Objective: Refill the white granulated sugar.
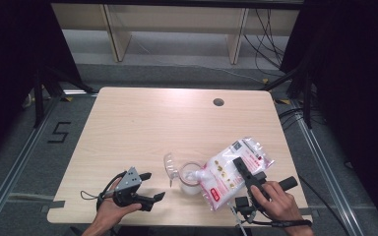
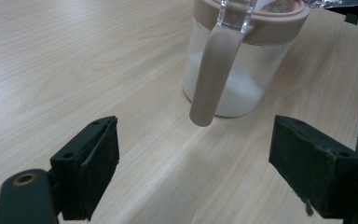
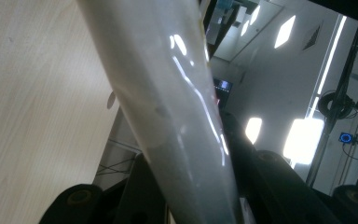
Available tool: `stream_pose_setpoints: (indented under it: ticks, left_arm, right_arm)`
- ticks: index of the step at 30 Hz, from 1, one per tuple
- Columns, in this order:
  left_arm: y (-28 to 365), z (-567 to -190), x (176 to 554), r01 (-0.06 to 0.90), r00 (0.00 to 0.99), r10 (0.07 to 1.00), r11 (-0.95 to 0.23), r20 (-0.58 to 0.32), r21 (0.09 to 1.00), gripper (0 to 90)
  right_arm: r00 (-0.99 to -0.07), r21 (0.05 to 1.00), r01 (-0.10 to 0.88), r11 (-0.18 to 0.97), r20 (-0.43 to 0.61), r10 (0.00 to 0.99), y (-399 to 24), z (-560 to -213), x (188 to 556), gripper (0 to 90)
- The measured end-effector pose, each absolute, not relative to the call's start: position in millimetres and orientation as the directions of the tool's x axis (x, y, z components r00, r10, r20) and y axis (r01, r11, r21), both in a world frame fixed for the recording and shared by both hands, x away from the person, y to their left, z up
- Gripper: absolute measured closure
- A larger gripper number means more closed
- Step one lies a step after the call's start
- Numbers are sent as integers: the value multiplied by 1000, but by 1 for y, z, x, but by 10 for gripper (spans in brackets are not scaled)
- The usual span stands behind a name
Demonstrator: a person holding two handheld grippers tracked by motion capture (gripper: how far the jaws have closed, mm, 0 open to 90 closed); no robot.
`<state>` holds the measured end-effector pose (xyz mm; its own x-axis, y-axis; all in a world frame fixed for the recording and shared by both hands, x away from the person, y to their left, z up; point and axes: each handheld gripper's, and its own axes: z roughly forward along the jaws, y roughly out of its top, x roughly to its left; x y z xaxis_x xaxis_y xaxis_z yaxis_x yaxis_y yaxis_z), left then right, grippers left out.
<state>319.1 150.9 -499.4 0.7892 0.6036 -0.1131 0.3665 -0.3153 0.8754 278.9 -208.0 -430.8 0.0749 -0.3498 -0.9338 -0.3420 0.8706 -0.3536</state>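
Fingers of right gripper clamp the bag, tilted mouth-down toward the jar.

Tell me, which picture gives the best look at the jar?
The left gripper view: the jar stands close, showing its clear wall, white powder inside, pinkish rim and handle. The high view shows it small, partly behind the bag tipped over it. In the right gripper view I cannot make it out.

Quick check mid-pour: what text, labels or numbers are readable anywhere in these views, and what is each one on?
"5": black mark on the grey floor left of the table.
Red and white print on the bag clamped in the right gripper: too small and blurred to read.
Jar: no lettering visible.
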Motion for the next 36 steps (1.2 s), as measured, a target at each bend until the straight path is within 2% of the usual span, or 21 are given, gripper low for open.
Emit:
stream_pose_setpoints:
  ticks: [4, 7, 9, 10, 36]
  left_arm:
    - [150, -500, 318, 384, 780, 611, -301, -132, 873, 155]
    - [151, -499, 319, 366, 790, 603, -316, -112, 876, 155]
    - [151, -499, 319, 366, 789, 603, -315, -113, 875, 155]
    - [151, -499, 319, 370, 788, 604, -312, -118, 875, 155]
    - [150, -499, 318, 381, 781, 611, -301, -130, 874, 155]
  right_arm:
    - [76, -350, -344, 871, -935, -346, -208, -431, 279, 757]
    - [77, -358, -344, 868, -932, -354, -208, -430, 279, 758]
    - [57, -331, -336, 882, -942, -331, -209, -433, 279, 759]
    - [72, -353, -341, 871, -934, -350, -208, -431, 279, 759]
    - [60, -349, -336, 875, -935, -350, -209, -432, 279, 764]
